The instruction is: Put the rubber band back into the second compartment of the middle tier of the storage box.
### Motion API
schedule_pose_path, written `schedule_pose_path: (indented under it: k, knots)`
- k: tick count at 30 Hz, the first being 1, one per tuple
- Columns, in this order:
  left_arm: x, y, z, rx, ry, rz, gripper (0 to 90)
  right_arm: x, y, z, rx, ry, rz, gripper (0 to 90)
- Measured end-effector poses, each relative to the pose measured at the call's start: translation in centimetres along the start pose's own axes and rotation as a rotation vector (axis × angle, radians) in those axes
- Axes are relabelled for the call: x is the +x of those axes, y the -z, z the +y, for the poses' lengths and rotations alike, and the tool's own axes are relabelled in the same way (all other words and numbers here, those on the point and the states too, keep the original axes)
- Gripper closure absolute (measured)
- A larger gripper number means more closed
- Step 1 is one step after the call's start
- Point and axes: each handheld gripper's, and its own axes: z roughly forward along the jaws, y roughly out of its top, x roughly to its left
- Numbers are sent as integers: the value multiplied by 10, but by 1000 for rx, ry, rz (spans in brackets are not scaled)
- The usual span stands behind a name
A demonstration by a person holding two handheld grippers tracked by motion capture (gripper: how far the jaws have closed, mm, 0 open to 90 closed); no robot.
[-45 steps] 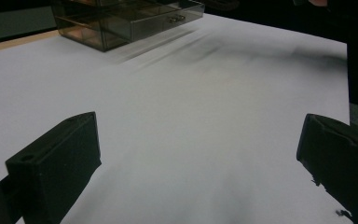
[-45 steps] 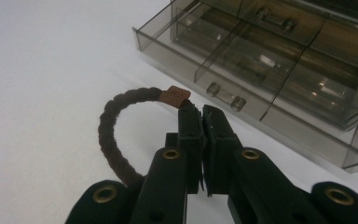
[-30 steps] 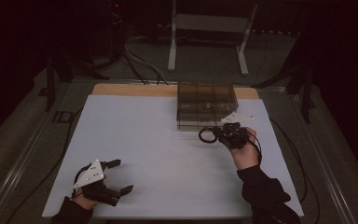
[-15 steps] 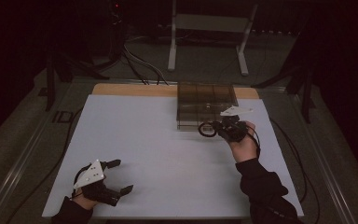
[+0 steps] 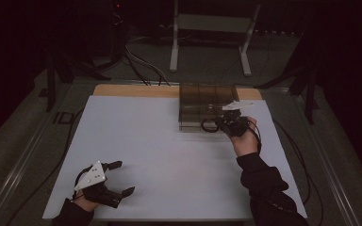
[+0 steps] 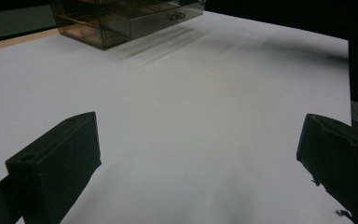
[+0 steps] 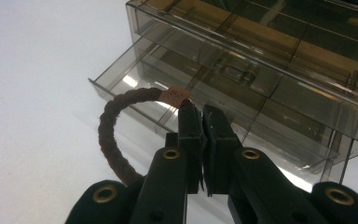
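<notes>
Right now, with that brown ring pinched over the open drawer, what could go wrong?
1. The right tool grips the brown ring by a thin bit at its tan tag, so it may slip or swing loose.
2. The open drawer is split into narrow sections; the ring could catch on a divider or land on the white table.
3. Pushing down could shift the clear drawer box.

Ahead of the left hand-held gripper, whose jaws stand wide apart, the white tabletop lies bare all the way to the smoked clear drawer organizer, which stands well apart from it at the far edge. Just in front of the right hand-held gripper, that organizer's pulled-out lower drawer juts toward the jaws and blocks a level path forward. To that gripper's left the tabletop is open, and the brown ring pinched in its jaws bulges out that way.
</notes>
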Motion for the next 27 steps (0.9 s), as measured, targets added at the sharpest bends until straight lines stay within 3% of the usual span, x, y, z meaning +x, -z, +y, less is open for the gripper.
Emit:
schedule_pose_path:
  k: [27]
  knots:
    - [0,0,0,4,-3,-1,3,-20,-48,10,93,-27,-35,867]
